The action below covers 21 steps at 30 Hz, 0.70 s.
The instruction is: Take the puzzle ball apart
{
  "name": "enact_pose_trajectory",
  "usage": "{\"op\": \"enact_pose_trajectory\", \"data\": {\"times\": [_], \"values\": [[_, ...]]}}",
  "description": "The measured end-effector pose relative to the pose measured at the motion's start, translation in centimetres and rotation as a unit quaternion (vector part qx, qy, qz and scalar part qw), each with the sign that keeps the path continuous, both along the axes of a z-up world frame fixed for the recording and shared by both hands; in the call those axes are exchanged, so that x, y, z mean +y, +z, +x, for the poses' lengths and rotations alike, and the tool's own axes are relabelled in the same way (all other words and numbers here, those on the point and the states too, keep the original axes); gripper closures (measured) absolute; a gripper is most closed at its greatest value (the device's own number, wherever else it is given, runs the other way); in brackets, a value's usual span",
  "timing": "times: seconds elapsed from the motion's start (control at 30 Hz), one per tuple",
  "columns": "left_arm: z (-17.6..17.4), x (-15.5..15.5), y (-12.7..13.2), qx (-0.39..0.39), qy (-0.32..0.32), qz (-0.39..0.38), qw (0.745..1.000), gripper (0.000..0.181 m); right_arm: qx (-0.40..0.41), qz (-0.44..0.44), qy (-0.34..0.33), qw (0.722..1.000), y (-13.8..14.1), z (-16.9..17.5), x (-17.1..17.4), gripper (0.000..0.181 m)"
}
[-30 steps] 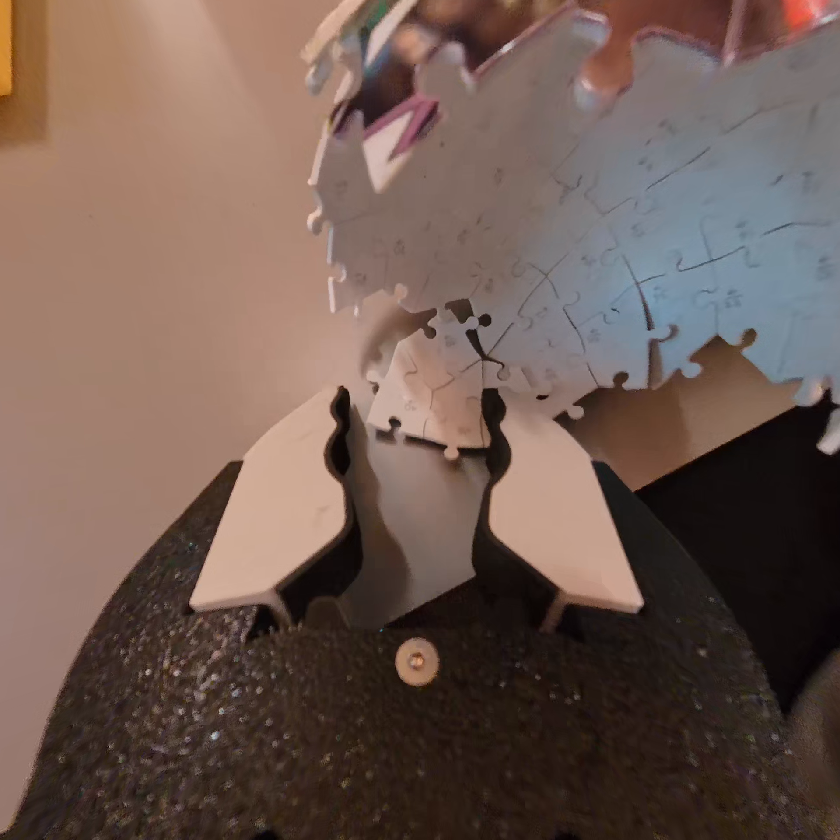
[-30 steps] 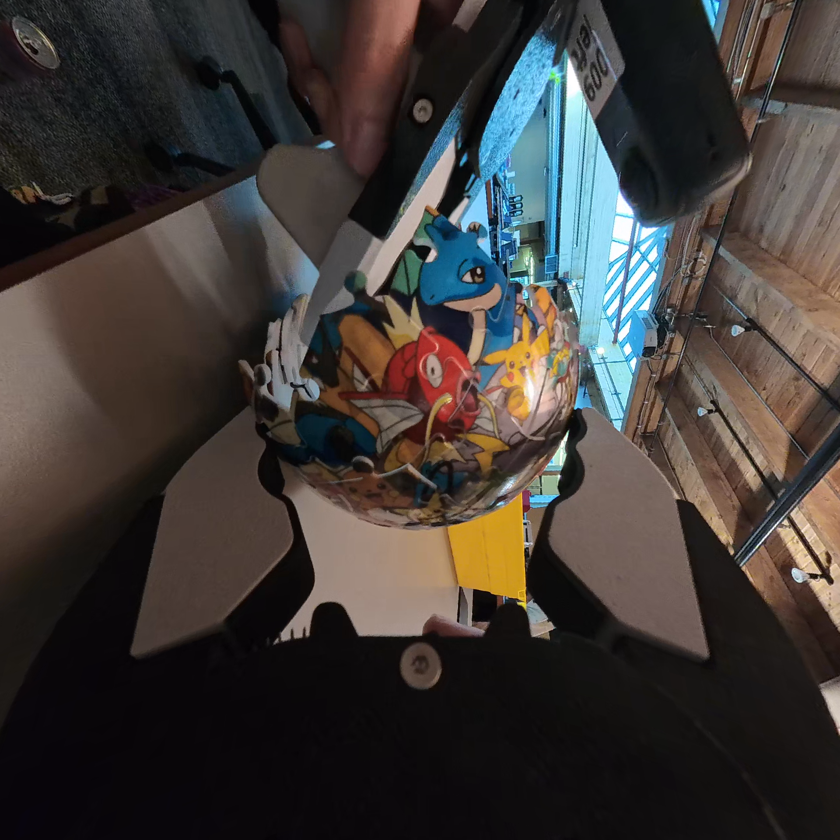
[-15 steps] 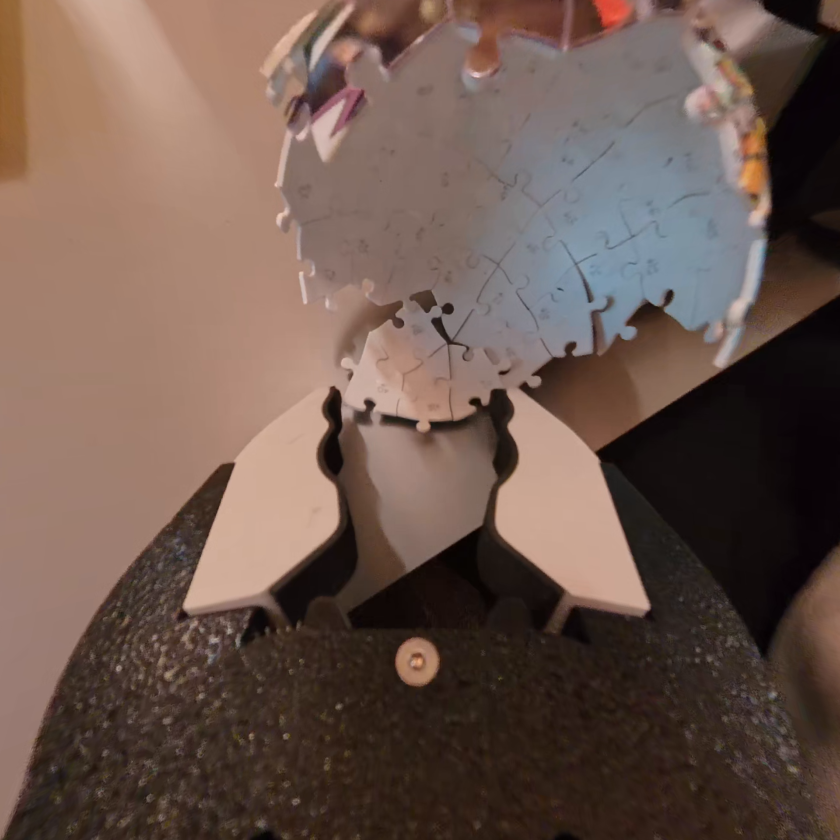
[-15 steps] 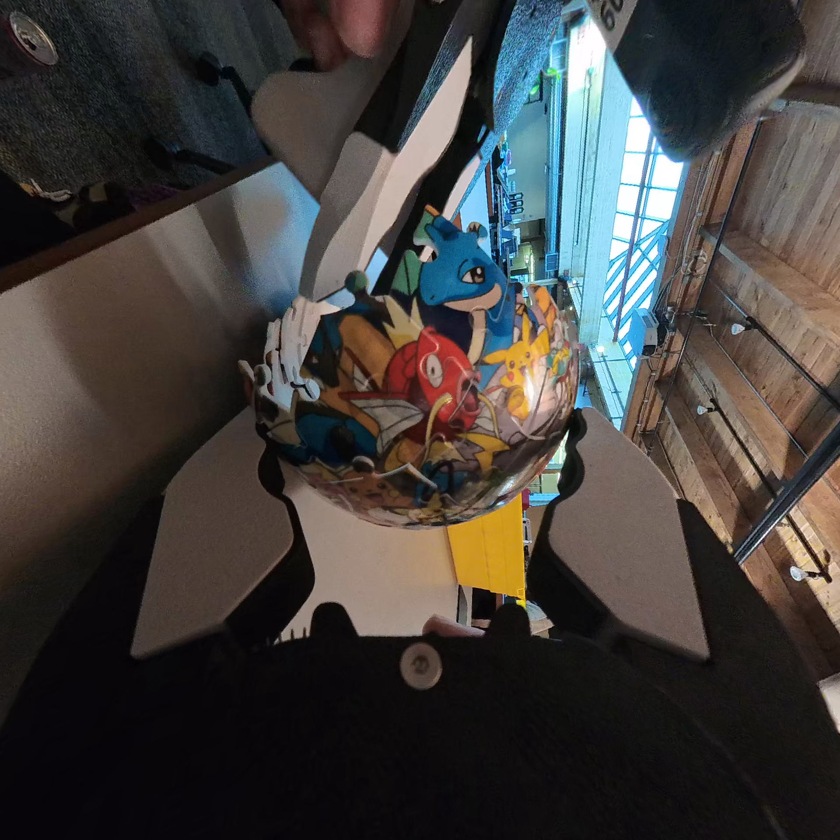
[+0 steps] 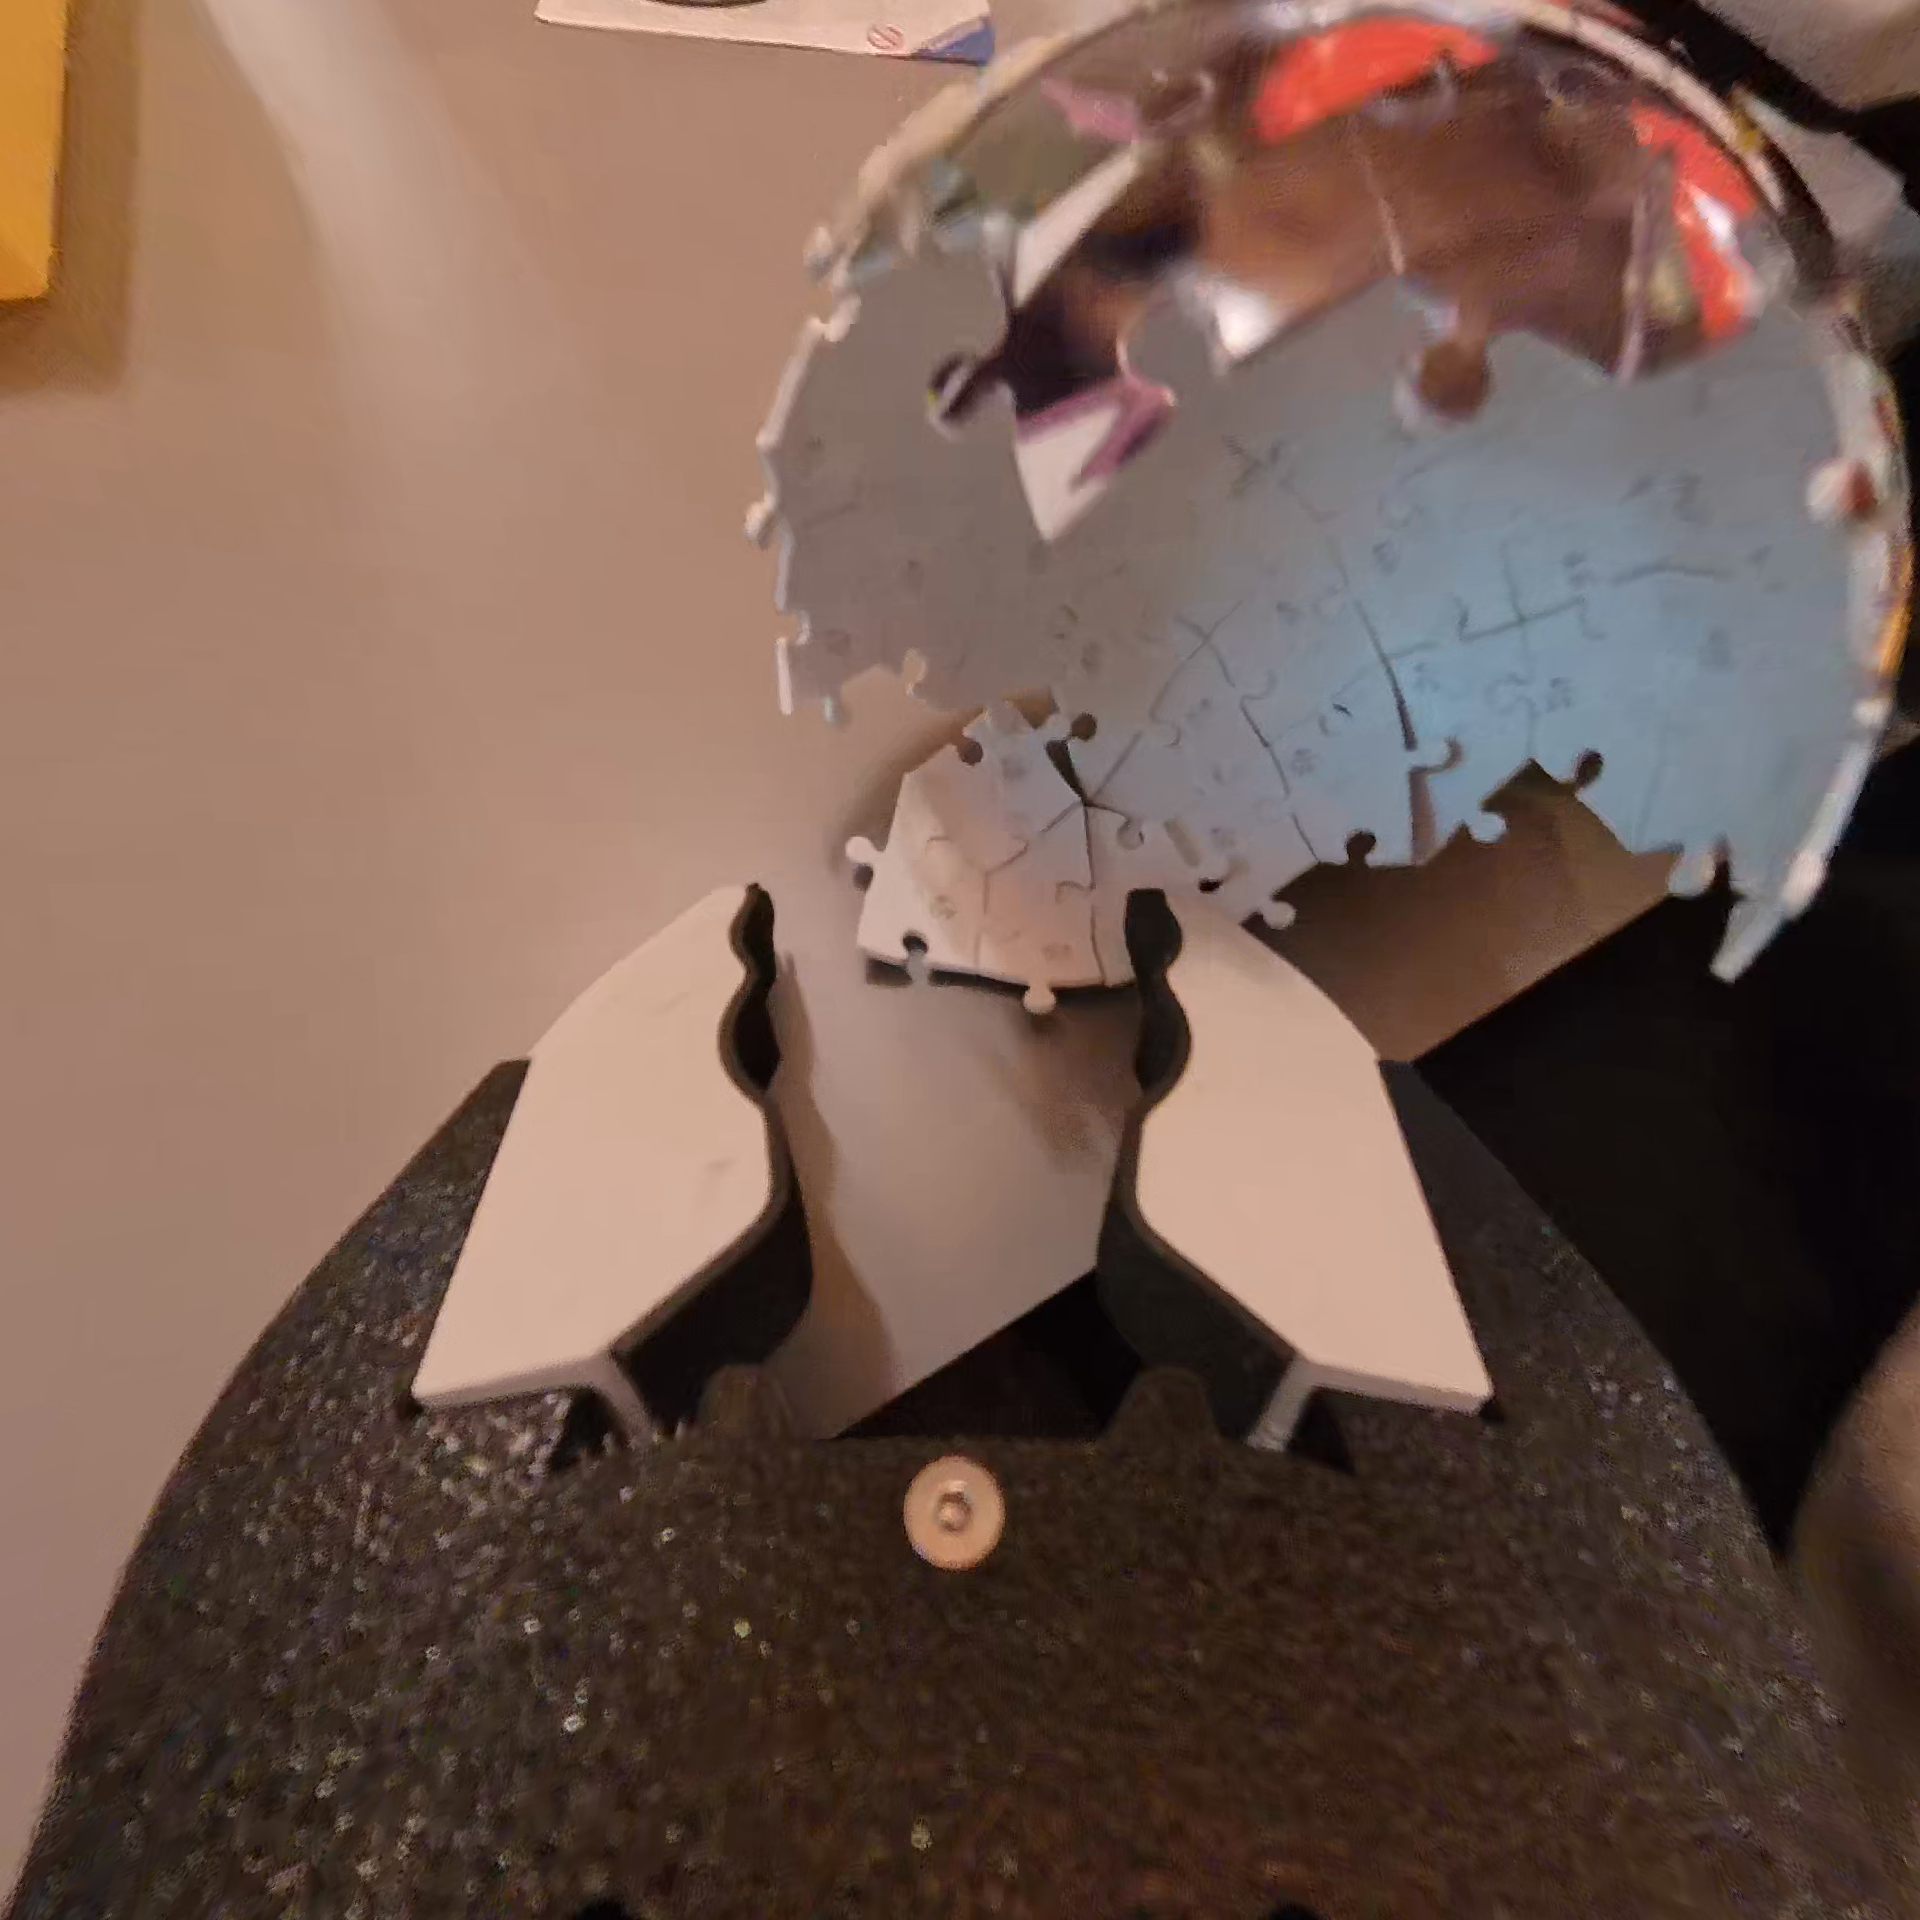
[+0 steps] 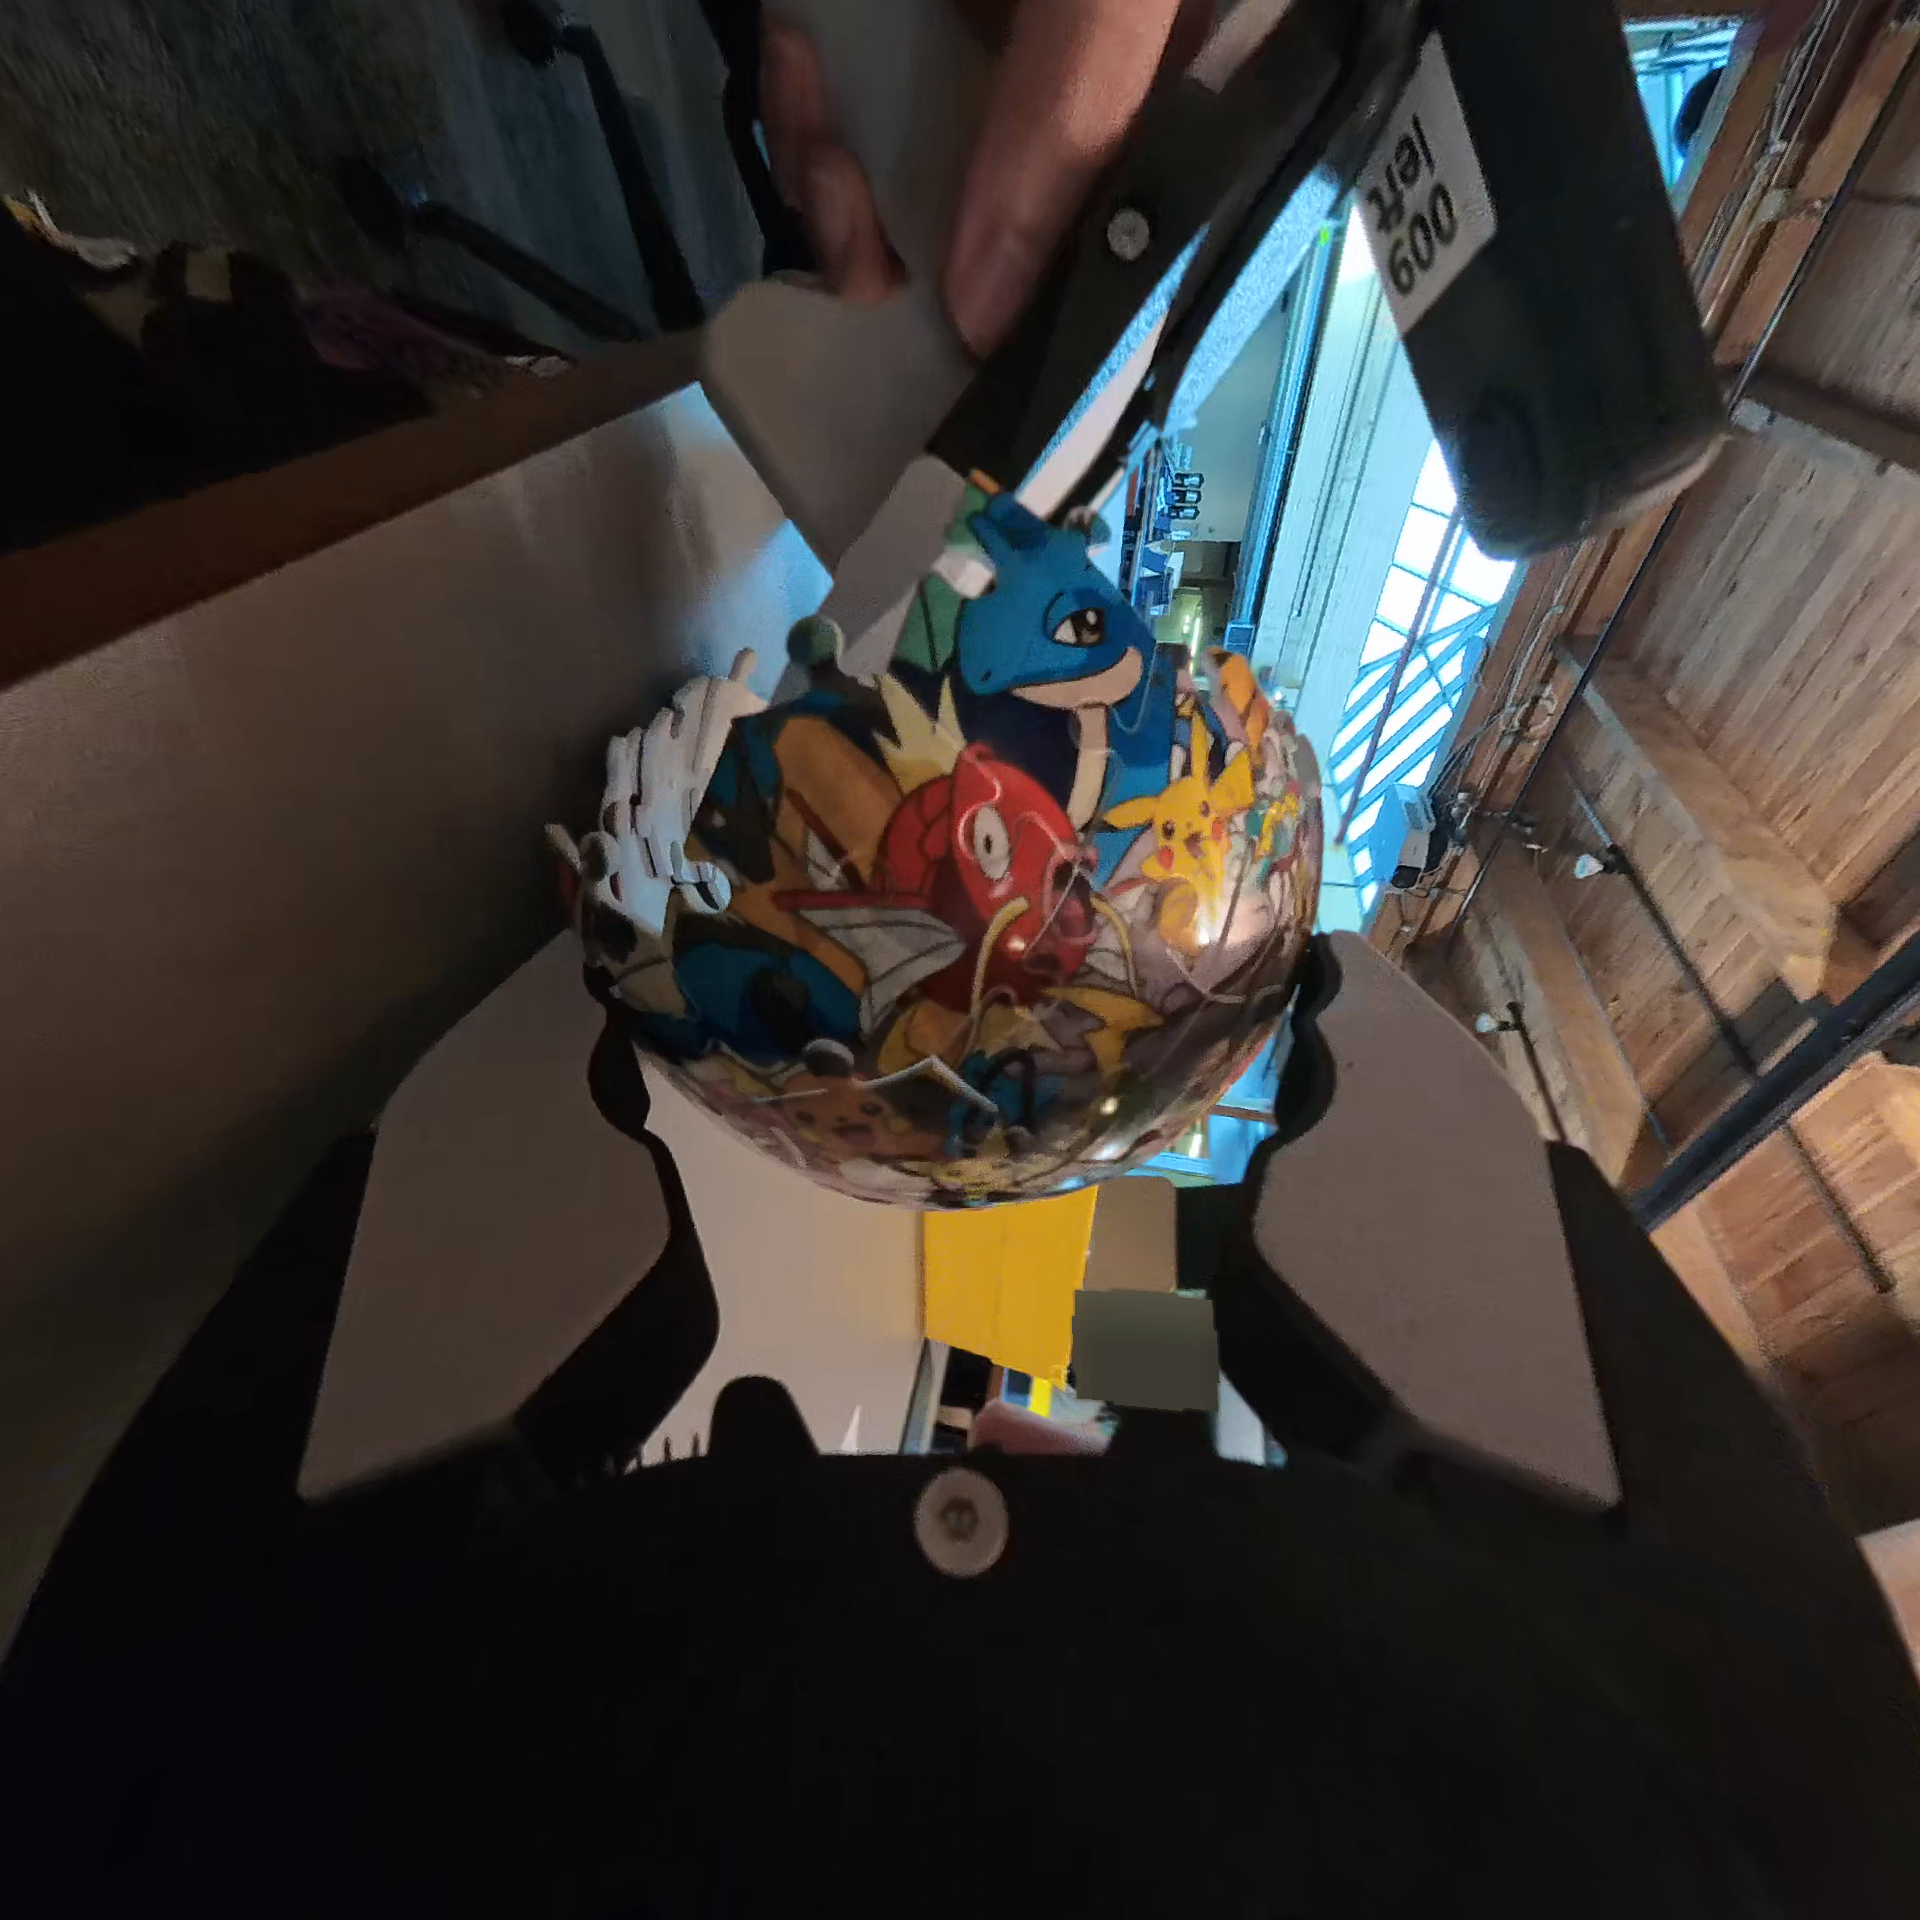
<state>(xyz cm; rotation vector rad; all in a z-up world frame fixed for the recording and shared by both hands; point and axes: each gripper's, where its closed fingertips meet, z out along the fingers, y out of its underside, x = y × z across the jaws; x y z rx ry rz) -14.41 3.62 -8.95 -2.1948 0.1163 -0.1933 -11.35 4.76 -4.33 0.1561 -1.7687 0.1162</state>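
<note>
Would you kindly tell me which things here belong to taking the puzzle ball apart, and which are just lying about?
In the job:
- puzzle ball, gripped by the right gripper
- loosened pieces in the left gripper

Lying about:
- yellow sheet
- paper at the top edge
- table

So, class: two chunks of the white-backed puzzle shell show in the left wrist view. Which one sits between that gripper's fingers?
The small white fan-shaped cluster of pieces, between the left gripper fingertips. The large curved shell section sits above and right, beyond the fingertips.
</note>
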Motion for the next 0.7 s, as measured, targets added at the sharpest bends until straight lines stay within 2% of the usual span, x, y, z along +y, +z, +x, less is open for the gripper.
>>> {"op": "enact_pose_trajectory", "data": {"times": [0.17, 0.3, 0.4, 0.7], "values": [[-1.1, 0.2, -0.2, 0.072, 0.022, -0.003, 0.997, 0.116, 0.013, 0.032, 0.0, 0.999, 0.0, 0.2, -0.3, 0.061], [-1.1, 1.2, 0.1, 0.041, 0.054, 0.011, 0.998, 0.111, 0.024, 0.047, 0.0, 0.999, 0.1, 0.2, -0.3, 0.061], [-1.8, 1.0, -0.7, 0.059, 0.066, -0.01, 0.996, 0.107, 0.029, 0.057, -0.002, 0.998, 0.1, 0.2, -0.3, 0.061], [-3.1, 0.8, -0.6, 0.114, 0.062, -0.022, 0.991, 0.097, 0.022, 0.056, 0.009, 0.998, 0.0, 0.3, -0.2, 0.061]]}}
